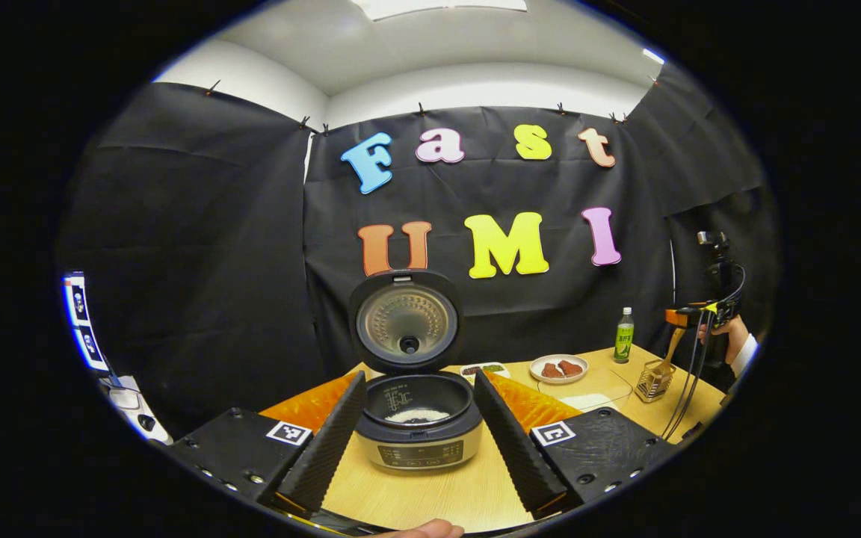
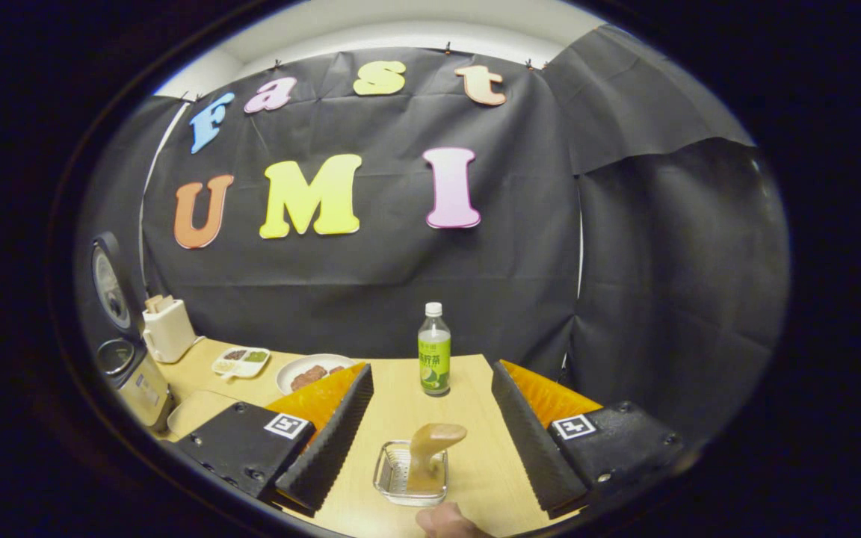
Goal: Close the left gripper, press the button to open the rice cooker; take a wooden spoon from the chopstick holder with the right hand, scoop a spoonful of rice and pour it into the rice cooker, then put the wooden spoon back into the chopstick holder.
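Note:
The rice cooker (image 1: 419, 448) stands right in front of me with its lid (image 1: 406, 321) swung up and white rice lying in the inner pot. My left gripper (image 1: 419, 377) is open, one finger on each side of the cooker, touching nothing. At the table's right a hand holds my right gripper (image 1: 688, 317) above the metal chopstick holder (image 1: 655, 381). In the right gripper view that gripper (image 2: 432, 370) is open, and the wooden spoon (image 2: 430, 448) stands in the holder (image 2: 393, 478) below the gap between its fingers. The spoon's handle (image 1: 674, 345) rises toward the gripper.
A green drink bottle (image 2: 434, 351) stands behind the holder. A plate of brown food (image 1: 559, 368), a small divided dish (image 2: 241, 361) and a pale tray (image 1: 587, 400) lie mid-table. A white toaster (image 2: 167, 329) sits beside the cooker (image 2: 135, 381).

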